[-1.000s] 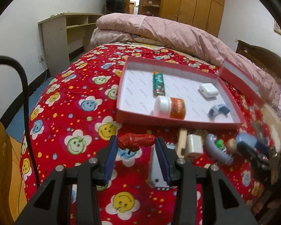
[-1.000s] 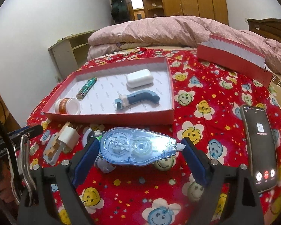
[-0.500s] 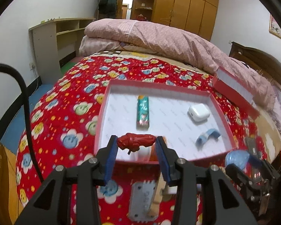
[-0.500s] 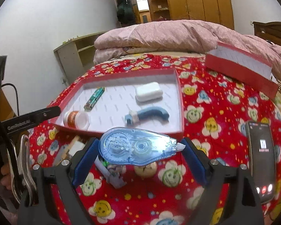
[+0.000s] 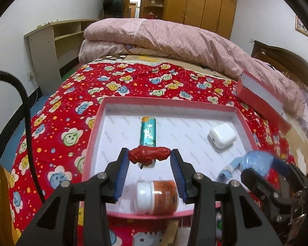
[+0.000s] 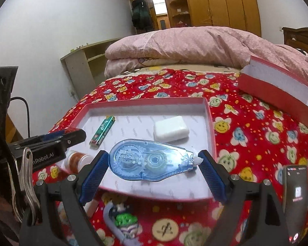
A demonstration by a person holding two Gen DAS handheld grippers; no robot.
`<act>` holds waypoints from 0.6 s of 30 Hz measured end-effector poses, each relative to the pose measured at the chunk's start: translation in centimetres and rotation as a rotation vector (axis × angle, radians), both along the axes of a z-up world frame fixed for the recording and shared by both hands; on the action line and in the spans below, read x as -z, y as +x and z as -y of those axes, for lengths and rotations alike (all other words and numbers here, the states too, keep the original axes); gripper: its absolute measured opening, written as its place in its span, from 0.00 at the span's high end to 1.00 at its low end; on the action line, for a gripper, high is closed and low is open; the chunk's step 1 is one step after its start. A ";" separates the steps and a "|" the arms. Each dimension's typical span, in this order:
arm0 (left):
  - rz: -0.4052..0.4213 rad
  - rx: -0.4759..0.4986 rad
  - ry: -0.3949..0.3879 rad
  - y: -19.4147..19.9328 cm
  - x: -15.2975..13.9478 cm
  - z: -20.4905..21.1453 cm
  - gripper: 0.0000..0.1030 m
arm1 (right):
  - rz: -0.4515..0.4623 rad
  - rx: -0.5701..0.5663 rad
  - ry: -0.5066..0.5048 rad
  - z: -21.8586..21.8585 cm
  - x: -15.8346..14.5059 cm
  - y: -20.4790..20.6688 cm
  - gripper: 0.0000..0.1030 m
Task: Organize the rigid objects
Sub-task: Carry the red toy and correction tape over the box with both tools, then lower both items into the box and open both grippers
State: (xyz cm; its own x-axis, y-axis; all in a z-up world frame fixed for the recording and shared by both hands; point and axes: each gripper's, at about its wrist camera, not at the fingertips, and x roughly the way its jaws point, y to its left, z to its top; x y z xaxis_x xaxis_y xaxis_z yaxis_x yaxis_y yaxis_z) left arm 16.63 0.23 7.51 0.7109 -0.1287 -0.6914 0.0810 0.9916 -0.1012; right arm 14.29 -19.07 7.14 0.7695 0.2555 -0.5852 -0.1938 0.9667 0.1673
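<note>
Both grippers now hang over the red tray (image 5: 96, 135); left fingers (image 5: 123, 164) pinch a knobbly red toy (image 5: 148, 153); right fingers (image 6: 94, 170) clamp a clear blue tape dispenser (image 6: 152, 160).

We see only part of the jar (image 6: 77, 160) in the right wrist view, the rest lying behind the left gripper (image 6: 51, 143). The phone (image 6: 295, 201) is cut off by the picture's edge. Below the red tray (image 6: 154, 194), a small green-and-white toy (image 6: 126, 222) is blurred. In the left wrist view, things under the tray's near wall (image 5: 154, 215) are hidden behind the black arms.
</note>
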 end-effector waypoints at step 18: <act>-0.042 -0.020 0.025 2.7 3.4 0.3 0.57 | -0.003 0.018 -0.057 -0.6 3.1 2.7 0.13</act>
